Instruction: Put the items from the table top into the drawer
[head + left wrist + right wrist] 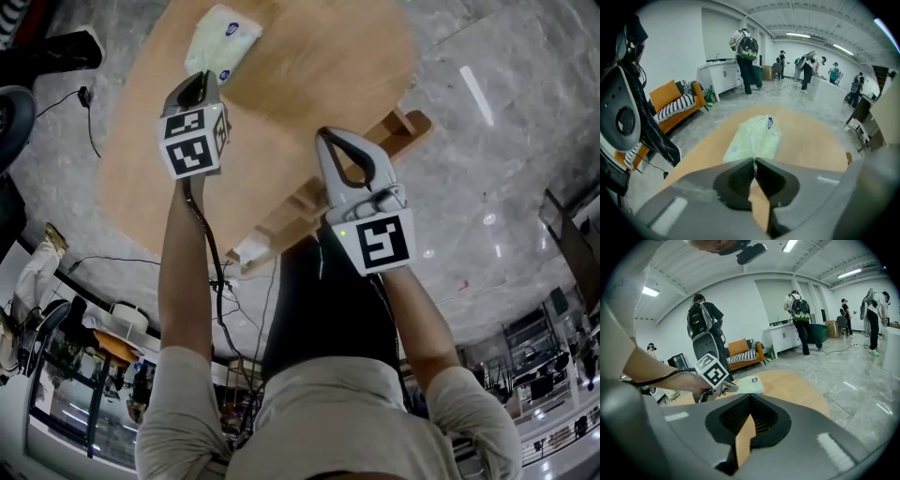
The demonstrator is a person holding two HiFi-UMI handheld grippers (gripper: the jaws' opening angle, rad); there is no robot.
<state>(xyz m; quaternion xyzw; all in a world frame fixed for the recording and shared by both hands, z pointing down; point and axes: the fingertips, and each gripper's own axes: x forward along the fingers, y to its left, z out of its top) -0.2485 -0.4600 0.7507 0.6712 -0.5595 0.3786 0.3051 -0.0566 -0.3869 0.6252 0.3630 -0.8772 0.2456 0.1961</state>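
**Grip on pale green-and-white soft plastic packet (223, 33)**

Lying flat on the round light-wood table top (319, 66), toward its far side. Pinched at the near edge by the left gripper (195, 89), angled steeply down, jaws closed on the wrapper. Held well apart, over the table's near rim: the right gripper (328, 141), jaws pressed together on nothing. Beyond, an orange sofa (670, 101) and people with backpacks (745, 51) on grey polished floor (469, 141).

Nothing legible; packet (754, 138) label too blurred.
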